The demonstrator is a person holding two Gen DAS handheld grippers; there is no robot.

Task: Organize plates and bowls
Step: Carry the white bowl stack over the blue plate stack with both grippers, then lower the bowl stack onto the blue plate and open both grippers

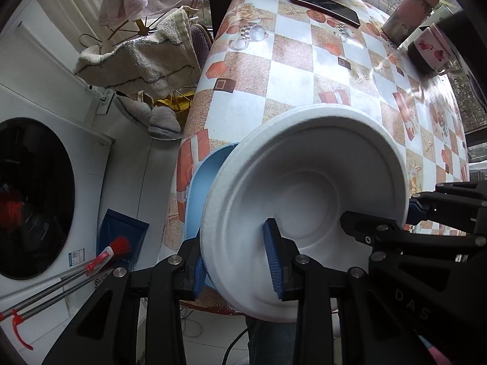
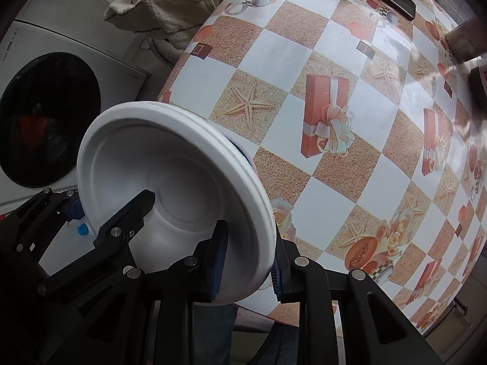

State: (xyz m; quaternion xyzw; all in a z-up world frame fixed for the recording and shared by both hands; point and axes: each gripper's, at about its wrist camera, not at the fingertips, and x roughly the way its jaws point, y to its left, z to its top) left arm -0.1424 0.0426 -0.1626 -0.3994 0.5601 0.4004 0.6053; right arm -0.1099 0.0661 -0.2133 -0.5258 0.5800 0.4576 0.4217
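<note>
A home, by the look of it, likely a laundry corner or balcony: front-loading washing machine (image 1: 33,197) beside a table under a patterned oilcloth (image 1: 292,70), towels (image 1: 143,60) drying on a rack, slippers (image 1: 152,118), a broom (image 1: 118,246), a mug (image 1: 432,48) and phone (image 1: 325,4).

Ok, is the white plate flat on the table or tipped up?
Tipped up: the white plate stands on edge, both tongs, left and right, clamping its rim.

- Phone (image 1: 327,3) lies on the checkered counter (image 1: 292,70).
- Flask (image 1: 408,12) beside mug (image 1: 430,47).
- Washer (image 1: 33,194) left, towels (image 1: 146,57) above.
- Brush (image 1: 118,245) near dustpan (image 1: 121,228).
</note>
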